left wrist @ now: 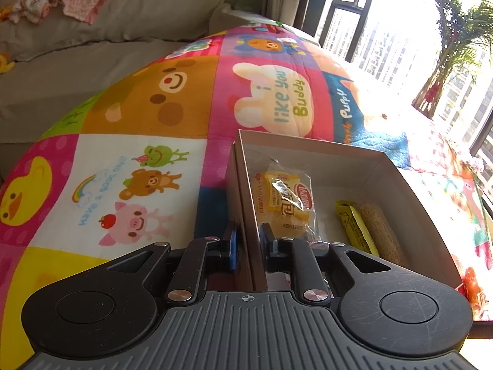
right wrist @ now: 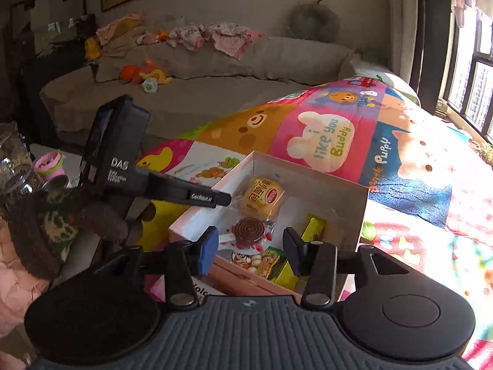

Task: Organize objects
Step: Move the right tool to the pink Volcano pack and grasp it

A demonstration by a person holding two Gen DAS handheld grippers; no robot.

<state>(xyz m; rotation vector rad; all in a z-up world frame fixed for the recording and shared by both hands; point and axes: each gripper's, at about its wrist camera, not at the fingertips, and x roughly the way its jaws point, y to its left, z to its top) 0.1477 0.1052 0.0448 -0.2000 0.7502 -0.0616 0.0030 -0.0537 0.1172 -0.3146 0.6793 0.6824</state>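
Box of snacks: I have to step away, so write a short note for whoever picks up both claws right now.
Left claw: shut on the box's left wall, steadying it.
Right claw: open, nothing between its fingers, hovering over the near end of the box.
In the box: wrapped yellow cake, spiral lollipop, yellow bar, snack packets at the near end.
Done: these snacks are boxed.
Left: nothing loose shows on the play mat in these views; check beyond them before releasing the box.
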